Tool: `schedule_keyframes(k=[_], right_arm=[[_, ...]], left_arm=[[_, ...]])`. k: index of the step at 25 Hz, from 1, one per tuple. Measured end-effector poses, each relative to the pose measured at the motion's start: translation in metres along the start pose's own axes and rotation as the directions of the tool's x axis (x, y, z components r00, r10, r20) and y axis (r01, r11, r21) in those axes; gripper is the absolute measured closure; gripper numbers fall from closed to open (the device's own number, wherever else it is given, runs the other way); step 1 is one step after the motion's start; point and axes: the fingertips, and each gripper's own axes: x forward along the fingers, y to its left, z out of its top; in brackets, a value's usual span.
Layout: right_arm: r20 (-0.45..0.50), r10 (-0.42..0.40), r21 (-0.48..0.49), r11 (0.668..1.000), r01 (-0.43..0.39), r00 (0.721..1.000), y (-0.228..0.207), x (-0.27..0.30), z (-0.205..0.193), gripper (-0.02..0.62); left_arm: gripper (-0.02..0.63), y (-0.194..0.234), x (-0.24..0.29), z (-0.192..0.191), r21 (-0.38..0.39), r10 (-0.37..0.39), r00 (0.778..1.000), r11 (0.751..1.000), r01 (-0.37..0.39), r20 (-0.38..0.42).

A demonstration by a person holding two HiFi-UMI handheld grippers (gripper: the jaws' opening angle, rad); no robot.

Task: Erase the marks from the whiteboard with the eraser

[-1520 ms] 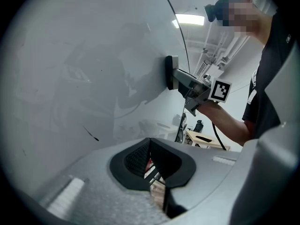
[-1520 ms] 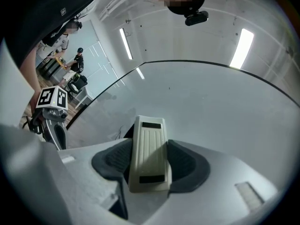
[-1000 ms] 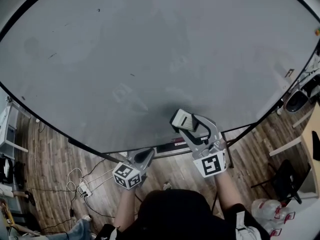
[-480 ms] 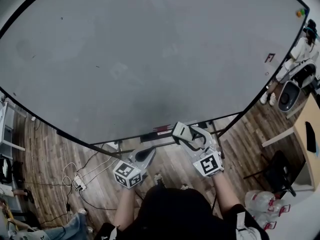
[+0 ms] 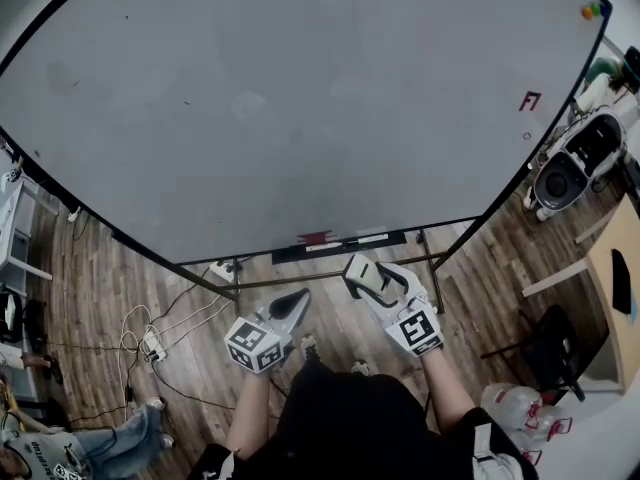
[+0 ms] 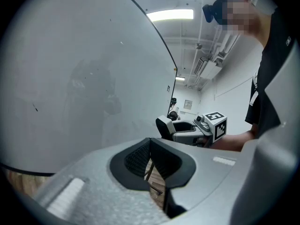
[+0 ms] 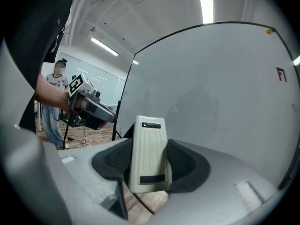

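Observation:
A big whiteboard (image 5: 300,108) on a black stand fills the upper head view; it looks wiped, with faint smudges and a small red mark (image 5: 529,100) near its right edge, also seen as the red mark (image 7: 281,74) in the right gripper view. My right gripper (image 5: 362,276) is shut on a cream eraser (image 7: 149,153), held below the board's bottom edge and off its surface. My left gripper (image 5: 293,306) is shut with nothing in it, low beside the right one. The whiteboard (image 6: 70,78) rises to the left in the left gripper view.
The marker tray (image 5: 340,243) runs under the board. Cables and a power strip (image 5: 152,346) lie on the wood floor at the left. A fan (image 5: 560,178) and a desk (image 5: 620,268) stand at the right. A person (image 7: 56,102) stands far off.
The right gripper with the eraser has come off the board's lower part and dropped below its bottom edge. The head view has drawn back, showing more of the stand and floor.

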Motion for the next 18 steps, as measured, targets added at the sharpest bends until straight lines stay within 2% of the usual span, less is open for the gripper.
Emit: schedule_keyframes(k=[5,18], right_arm=[[0.034,0.047,0.09,0.995,-0.05,0.998,0.009,-0.02,-0.011,0.354],[0.02,0.063,0.082,0.994,-0.065,0.998,0.017,-0.048,-0.026,0.354]], left_arm=[[0.595,-0.018,-0.005,-0.004,0.002,0.027,0.999,1.0,-0.027,0.026],[0.595,-0.049,-0.004,-0.016,0.0,0.037,0.999,0.999,-0.037,0.024]])
